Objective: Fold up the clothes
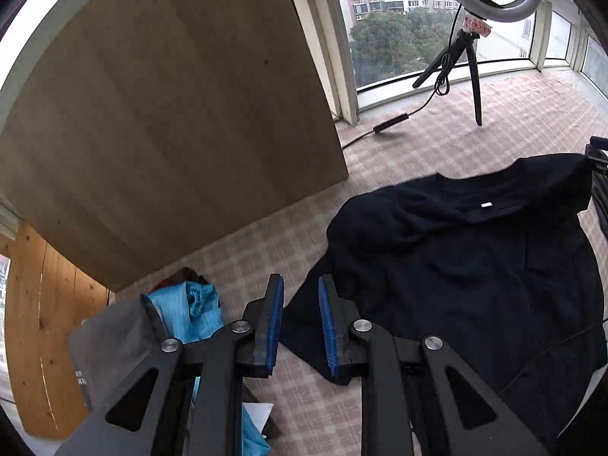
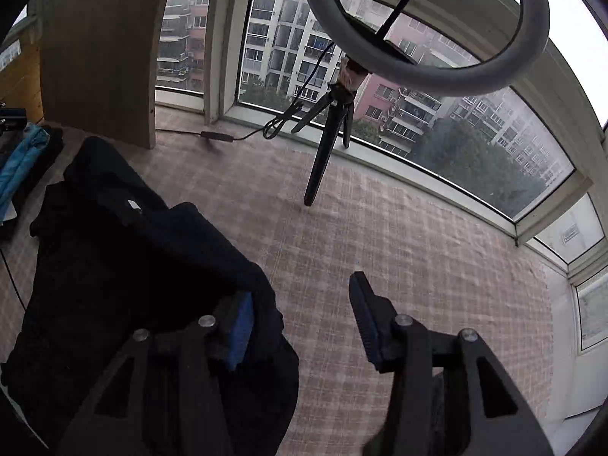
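A dark navy T-shirt (image 1: 475, 266) lies spread on the pink checked cloth, collar with a white label toward the window. My left gripper (image 1: 301, 292) is open and empty, hovering over the shirt's left edge. In the right wrist view the same shirt (image 2: 125, 266) lies at the left, and its right edge is draped over the left finger. My right gripper (image 2: 300, 296) is open wide, and nothing is clamped between its fingers.
A ring light on a black tripod (image 1: 475, 64) stands near the window with its cable trailing on the cloth. A pile of grey and light blue clothes (image 1: 182, 315) lies at the left. A wooden board (image 1: 171, 114) leans upright behind it.
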